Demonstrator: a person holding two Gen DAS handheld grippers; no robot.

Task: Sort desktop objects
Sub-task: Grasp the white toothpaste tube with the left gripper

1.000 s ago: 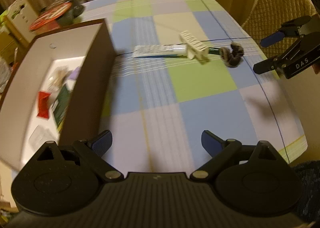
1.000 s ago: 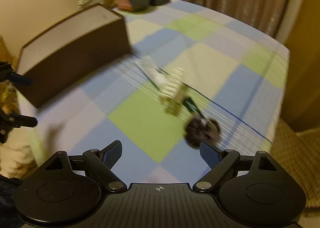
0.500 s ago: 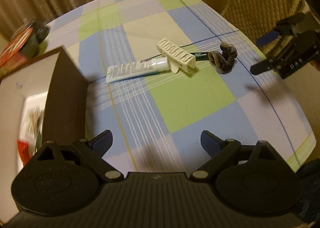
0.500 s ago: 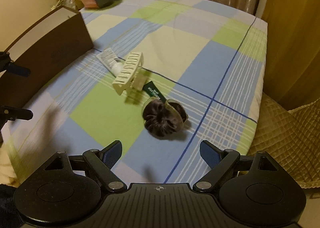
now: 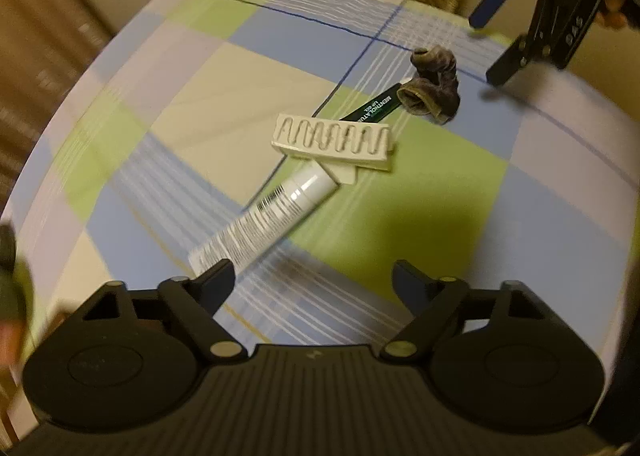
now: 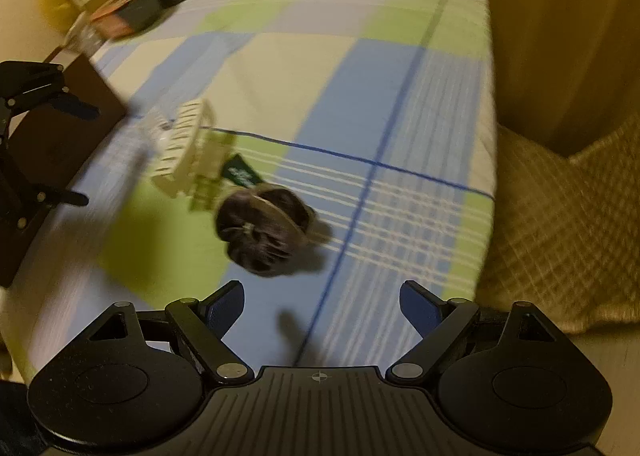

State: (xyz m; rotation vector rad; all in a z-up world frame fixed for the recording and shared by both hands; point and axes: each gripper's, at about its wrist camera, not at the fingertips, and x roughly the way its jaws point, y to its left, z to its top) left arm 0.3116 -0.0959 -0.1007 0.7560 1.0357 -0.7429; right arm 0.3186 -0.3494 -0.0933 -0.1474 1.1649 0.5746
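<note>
A: What can't you make out?
B: Right view is motion-smeared. Clip (image 6: 182, 152) doubles into ghost copies, tube (image 6: 154, 124) under it is nearly gone, label on the green pack (image 6: 240, 174) unreadable.
A: Scrunchie?
B: Scrunchie (image 6: 262, 230) is soft; it covers one end of the green pack in both views.
A: Box?
B: Box (image 6: 60, 144) is cut by the left edge, partly behind the left gripper (image 6: 86, 154). Stuff at the table's far corner (image 6: 128, 4) is too blurred to name.
A: Left view?
B: Clip (image 5: 332, 138) hides the tube's (image 5: 264, 224) cap end. Right gripper (image 5: 486, 48) cut off at top right. Blurry shape at left edge (image 5: 10, 276), can't ID.
</note>
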